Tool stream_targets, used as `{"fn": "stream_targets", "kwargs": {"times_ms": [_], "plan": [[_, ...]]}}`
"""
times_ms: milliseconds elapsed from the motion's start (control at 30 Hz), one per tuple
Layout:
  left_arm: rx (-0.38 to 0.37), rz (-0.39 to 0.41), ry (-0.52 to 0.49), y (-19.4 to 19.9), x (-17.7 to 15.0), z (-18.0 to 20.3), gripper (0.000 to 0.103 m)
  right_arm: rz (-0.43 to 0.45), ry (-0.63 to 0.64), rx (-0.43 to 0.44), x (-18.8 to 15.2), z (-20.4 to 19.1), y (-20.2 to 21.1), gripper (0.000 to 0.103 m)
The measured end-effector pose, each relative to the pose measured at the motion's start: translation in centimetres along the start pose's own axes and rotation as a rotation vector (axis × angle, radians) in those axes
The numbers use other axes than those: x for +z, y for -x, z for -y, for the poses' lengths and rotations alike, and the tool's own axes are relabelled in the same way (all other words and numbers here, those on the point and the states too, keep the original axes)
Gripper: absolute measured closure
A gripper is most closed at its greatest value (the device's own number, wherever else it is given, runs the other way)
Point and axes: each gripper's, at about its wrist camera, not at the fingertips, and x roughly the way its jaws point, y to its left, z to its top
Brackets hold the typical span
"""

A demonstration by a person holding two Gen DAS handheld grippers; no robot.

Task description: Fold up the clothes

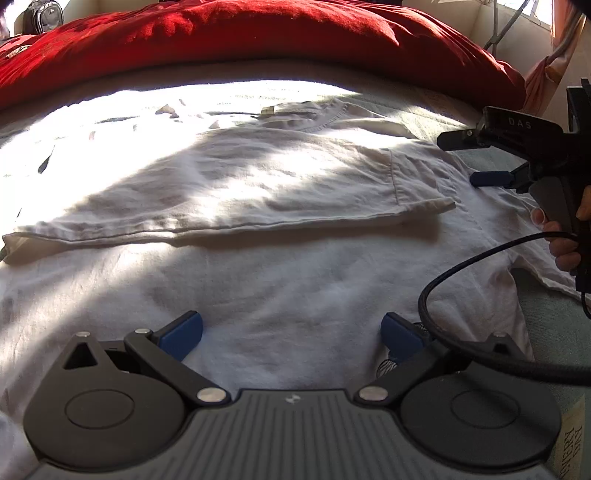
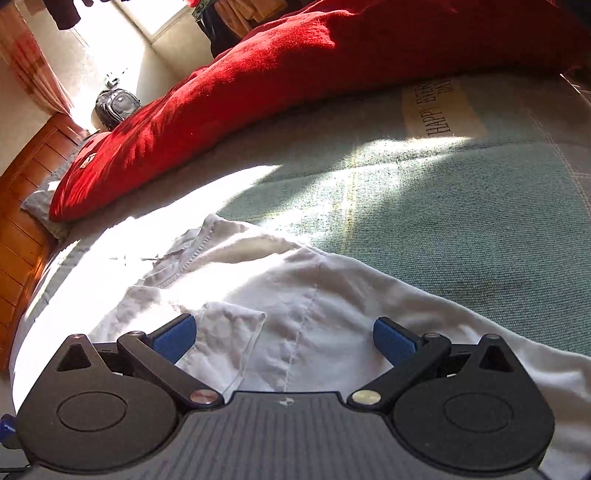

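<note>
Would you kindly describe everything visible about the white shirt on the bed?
The white shirt looks like thin, wrinkled cotton, lying flat on the green bedspread, partly sunlit. One side with its short sleeve is folded over the body; the stitched collar points toward the red blanket. Both grippers hover open; neither grips it.

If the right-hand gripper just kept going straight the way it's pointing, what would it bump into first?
Probably the white shirt: the open right gripper hovers low over its folded sleeve. If it cleared the cloth, the green bedcover comes next, then the red duvet. Depth is uncertain.
</note>
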Motion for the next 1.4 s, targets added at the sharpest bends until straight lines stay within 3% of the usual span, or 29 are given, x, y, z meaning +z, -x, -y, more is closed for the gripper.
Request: {"fn": "stream_targets", "kwargs": {"times_ms": [100, 167, 233, 300, 433, 500, 567, 667, 800, 1000, 1133, 1267, 1400], "plan": [[0.004, 0.005, -0.014, 0.0, -0.2, 0.1, 0.001, 0.069, -0.075, -0.037, 1.5, 0.7, 0.7, 0.000], [0.010, 0.011, -0.019, -0.1, -0.3, 0.2, 0.001, 0.082, -0.108, 0.031, 2.2, 0.2, 1.1, 0.000], [0.018, 0.019, -0.025, -0.1, -0.4, 0.4, 0.001, 0.026, -0.063, 0.108, 2.5, -1.3, 0.3, 0.000], [0.023, 0.027, -0.028, -0.1, -0.6, 0.5, 0.001, -0.031, -0.005, 0.131, 2.4, -2.5, -1.2, 0.000], [0.021, 0.040, -0.033, -0.1, -0.8, 0.5, 0.001, -0.026, 0.047, 0.040, 3.7, -2.7, -4.3, 0.000], [0.020, 0.049, -0.034, -0.1, -0.9, 0.5, 0.001, 0.015, 0.051, 0.031, 5.1, -3.5, -3.8, 0.000], [0.023, 0.058, -0.036, -0.2, -1.0, 0.5, 0.001, 0.020, 0.062, 0.114, 5.8, -4.8, -3.1, 0.000], [0.026, 0.072, -0.041, -0.2, -1.2, 0.7, 0.001, -0.060, 0.109, 0.205, 5.6, -7.3, -4.1, 0.000], [0.019, 0.094, -0.038, -0.1, -1.5, 0.5, 0.001, -0.144, 0.133, 0.211, 4.7, -9.1, -7.4, 0.000], [0.014, 0.120, -0.038, -0.1, -1.9, 0.4, 0.001, -0.100, 0.105, 0.151, 5.9, -8.5, -10.0, 0.000], [0.017, 0.123, -0.039, -0.1, -1.9, 0.5, 0.001, -0.095, 0.106, 0.171, 7.4, -8.9, -8.8, 0.000], [0.017, 0.124, -0.046, -0.2, -1.9, 0.5, 0.001, -0.053, 0.105, 0.227, 7.4, -8.2, -3.9, 0.000], [0.024, 0.137, -0.061, -0.3, -2.1, 0.6, 0.000, -0.069, -0.007, 0.261, 5.5, -4.6, 1.3, 0.000]]}}
